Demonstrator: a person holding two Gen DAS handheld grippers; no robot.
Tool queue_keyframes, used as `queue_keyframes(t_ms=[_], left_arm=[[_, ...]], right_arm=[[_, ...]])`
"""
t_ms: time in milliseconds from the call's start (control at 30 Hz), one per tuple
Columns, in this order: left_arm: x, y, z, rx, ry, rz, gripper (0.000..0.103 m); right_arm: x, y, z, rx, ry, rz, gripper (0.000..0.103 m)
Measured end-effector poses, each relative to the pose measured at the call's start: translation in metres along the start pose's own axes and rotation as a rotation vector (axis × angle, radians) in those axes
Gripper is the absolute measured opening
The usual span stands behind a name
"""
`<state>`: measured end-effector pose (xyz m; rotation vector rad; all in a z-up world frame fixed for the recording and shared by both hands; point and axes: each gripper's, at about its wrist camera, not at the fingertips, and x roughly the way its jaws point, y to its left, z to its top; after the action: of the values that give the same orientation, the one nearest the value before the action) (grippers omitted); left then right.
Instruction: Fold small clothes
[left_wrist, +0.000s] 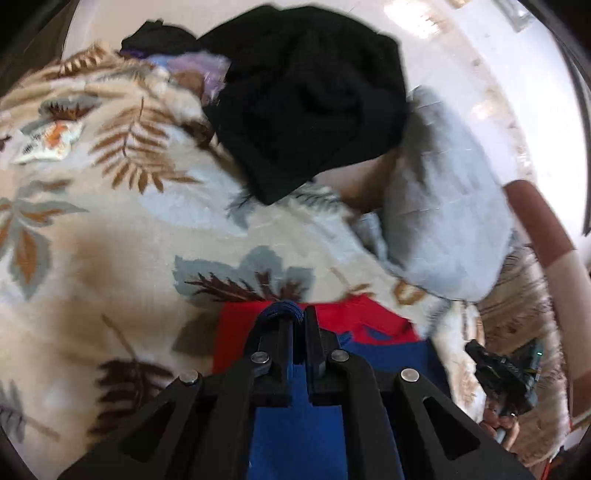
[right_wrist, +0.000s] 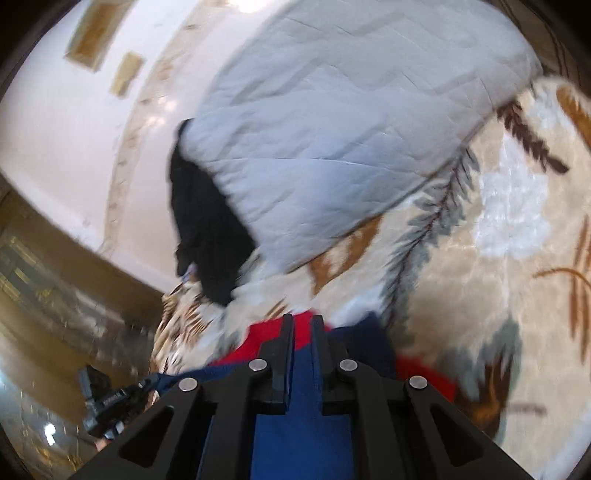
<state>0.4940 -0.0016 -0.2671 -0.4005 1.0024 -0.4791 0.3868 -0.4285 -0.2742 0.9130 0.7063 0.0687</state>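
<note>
A small red and blue garment (left_wrist: 354, 325) hangs from both grippers over a bed with a leaf-patterned blanket (left_wrist: 110, 236). My left gripper (left_wrist: 298, 314) is shut on a dark blue edge of it, the cloth bunched at the fingertips. In the right wrist view my right gripper (right_wrist: 303, 321) is shut on the same garment (right_wrist: 306, 417), red at the tips and blue below. The other gripper shows at the edge of each view, at the lower right (left_wrist: 502, 373) and at the lower left (right_wrist: 107, 402). Both pictures are blurred by motion.
A heap of black clothes (left_wrist: 314, 99) lies on the blanket ahead, with lilac cloth (left_wrist: 199, 70) beside it. A pale grey quilted pillow (right_wrist: 340, 122) lies next to the heap. A white wall (right_wrist: 59, 122) stands behind the bed.
</note>
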Motion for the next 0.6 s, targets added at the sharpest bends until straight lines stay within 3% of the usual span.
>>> queue_keyframes(t_ms=[133,200,300,400,500,567,600], left_arm=[[0.023,0.011,-0.007,-0.025,0.013,-0.002,0.005],[0.020,0.012,-0.010,-0.022,-0.003,-0.011,0.005],[0.009,0.010,-0.010,-0.001,-0.037,-0.029,0.005],[-0.002,0.008,-0.009,0.002,-0.052,-0.040,0.005],[-0.006,0.006,-0.007,0.003,-0.060,-0.050,0.005],[-0.008,0.005,-0.007,0.006,-0.064,-0.053,0.005],[-0.008,0.003,-0.006,0.007,-0.064,-0.055,0.005]], right_arm=[[0.019,-0.021,0.002,-0.018,-0.007,-0.041,0.014],[0.027,-0.027,0.004,-0.023,0.041,-0.064,0.018],[0.040,-0.034,0.006,-0.055,0.133,-0.105,0.037],[0.053,-0.034,0.005,-0.085,0.177,-0.116,0.079],[0.058,-0.034,0.005,-0.074,0.160,-0.044,0.079],[0.066,-0.030,0.003,-0.073,0.196,-0.050,0.079],[0.073,-0.029,0.001,-0.075,0.231,-0.054,0.074]])
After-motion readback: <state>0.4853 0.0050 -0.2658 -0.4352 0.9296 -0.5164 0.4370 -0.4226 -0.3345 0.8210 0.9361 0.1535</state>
